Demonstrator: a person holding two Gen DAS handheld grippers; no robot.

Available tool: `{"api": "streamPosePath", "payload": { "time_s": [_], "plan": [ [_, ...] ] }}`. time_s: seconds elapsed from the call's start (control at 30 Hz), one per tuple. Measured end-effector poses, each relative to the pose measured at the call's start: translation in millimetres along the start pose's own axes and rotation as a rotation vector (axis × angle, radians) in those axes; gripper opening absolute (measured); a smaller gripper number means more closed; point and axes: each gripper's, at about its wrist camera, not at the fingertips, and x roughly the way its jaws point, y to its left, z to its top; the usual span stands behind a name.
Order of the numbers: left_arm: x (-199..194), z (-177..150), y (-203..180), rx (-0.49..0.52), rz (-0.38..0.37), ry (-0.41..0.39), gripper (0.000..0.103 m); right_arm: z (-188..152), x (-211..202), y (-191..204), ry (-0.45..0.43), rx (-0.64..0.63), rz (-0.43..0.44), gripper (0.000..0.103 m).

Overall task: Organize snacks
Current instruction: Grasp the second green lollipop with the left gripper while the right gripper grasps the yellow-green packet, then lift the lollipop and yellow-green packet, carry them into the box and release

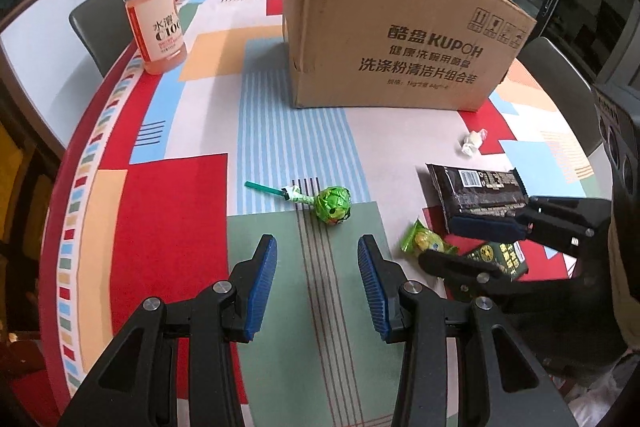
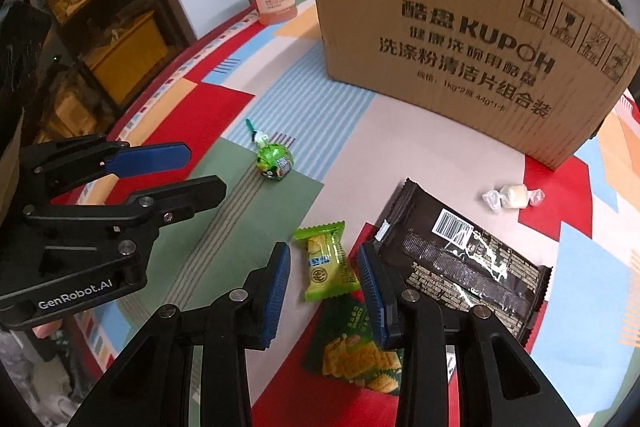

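While tilted steeply down at the patterned tablecloth (image 1: pixel 168 211), the left gripper (image 1: pixel 317 251) has jaws apart, nothing between; the green lollipop (image 1: pixel 332 205) lies just ahead. The cardboard box (image 1: pixel 396 39) reads "KUPOH"; the drink bottle (image 1: pixel 154 15) reads "C100". The right gripper (image 1: pixel 468 243) sits low over the snack pile.

From the right wrist, the right gripper (image 2: pixel 324 267) also points down, jaws apart astride a green candy packet (image 2: pixel 328 263), pads not pressing it. A dark green cracker packet (image 2: pixel 360 355) lies below, a black barcoded bar wrapper (image 2: pixel 460 263) beside, a white wrapped candy (image 2: pixel 514 197) beyond. The left gripper (image 2: pixel 204 171) body reads "GenRobot.AI".
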Motion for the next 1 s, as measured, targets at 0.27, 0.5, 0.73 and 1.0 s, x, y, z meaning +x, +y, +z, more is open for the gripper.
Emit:
{"api": "streamPosePath", "payload": {
  "time_s": [0.27, 0.5, 0.73, 1.0],
  "plan": [
    [24.1, 12.4, -0.2, -0.064, -0.026, 0.031, 0.041, 2.5, 8.8, -2.9, 0.006, 0.005, 0.004, 0.036],
    [45.2, 22.9, -3.2, -0.093, -0.016, 0.055, 0.041, 3.8, 13.4, -1.8, 0.003, 0.002, 0.004, 0.032],
    [51.6, 29.0, -4.5, -0.104, 0.009, 0.056, 0.028, 5.2, 22.0, 0.5, 0.009, 0.002, 0.012, 0.027],
    [43.9, 20.7, -2.7, -0.088, 0.009, 0.056, 0.025, 6.9, 23.3, -4.9, -0.002, 0.034, 0.019, 0.023]
  ]
}}
